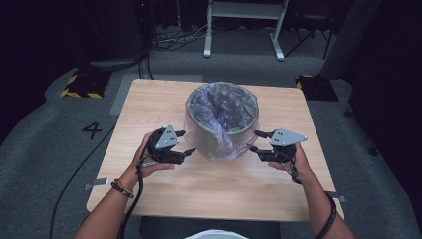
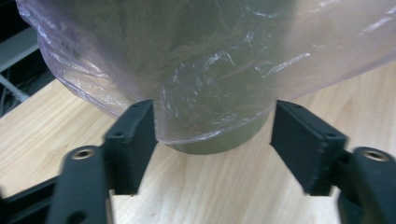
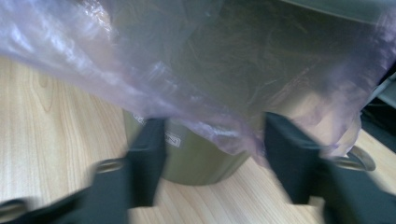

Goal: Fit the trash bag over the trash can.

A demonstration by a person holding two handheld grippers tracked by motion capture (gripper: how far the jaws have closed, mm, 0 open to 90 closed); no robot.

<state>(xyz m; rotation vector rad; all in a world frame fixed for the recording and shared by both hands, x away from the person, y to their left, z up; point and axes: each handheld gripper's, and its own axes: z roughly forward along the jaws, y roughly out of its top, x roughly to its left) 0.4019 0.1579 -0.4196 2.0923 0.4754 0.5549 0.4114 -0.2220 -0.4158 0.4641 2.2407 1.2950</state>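
Forearms, high view: two forearms are seen entering from the bottom edge, each hand carrying a gripper toward the middle of the table [image 1: 164,196].
Left gripper [image 1: 185,143], high view: held just beside the bin's left flank, jaws parted, nothing clamped; judged placed there to reach the hanging bag skirt.
Right gripper [image 1: 257,141], high view: held just beside the bin's right flank, jaws likewise parted and empty, mirroring the left so both sides of the liner can be worked at once.
Bin [image 1: 219,130], high view: upright grey-green cylinder, set at the centre of the wooden table.
Bag [image 1: 221,102], high view: translucent purple liner, tucked inside and folded over the rim, the loose skirt draped down the outer wall.
Left gripper view: black jaws are stood wide on either side of the bag's [image 2: 205,70] lower hem; the left pad is seen at the film's edge, contact not determinable; the bin's [image 2: 219,140] base is visible beneath the hem.
Right gripper view: blurred jaws are spread apart below the drooping bag [image 3: 187,70], no film pinched; bin [image 3: 201,158] wall and a small label are exposed between them.
Step judged: liner fitting, skirt to be pulled down.
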